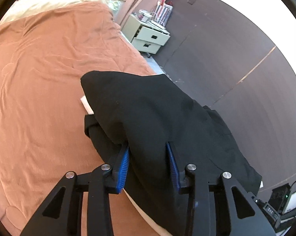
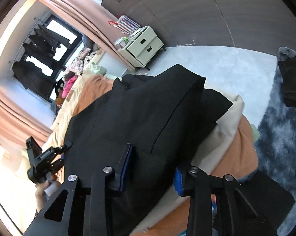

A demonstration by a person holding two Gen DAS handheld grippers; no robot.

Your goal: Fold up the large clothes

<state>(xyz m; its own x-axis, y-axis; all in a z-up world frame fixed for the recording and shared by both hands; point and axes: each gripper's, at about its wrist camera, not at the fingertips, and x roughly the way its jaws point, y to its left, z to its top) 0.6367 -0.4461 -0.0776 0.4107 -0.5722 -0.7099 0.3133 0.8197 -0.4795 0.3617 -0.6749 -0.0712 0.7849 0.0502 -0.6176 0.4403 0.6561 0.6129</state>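
Left gripper (image 1: 148,147): blue-padded jaws clamped on a bunched fold of the large black fabric garment (image 1: 148,108). Right gripper (image 2: 153,163): garment edge lies between its jaws; pads probably pressing, but the view is too dark to tell. Garment sits on the rust-orange quilted bedspread (image 1: 39,68), draping off the bed edge toward 4 o'clock. Farther out at 1 o'clock, a pale green two-drawer nightstand (image 1: 150,37) against the dark grey wall (image 1: 216,29).
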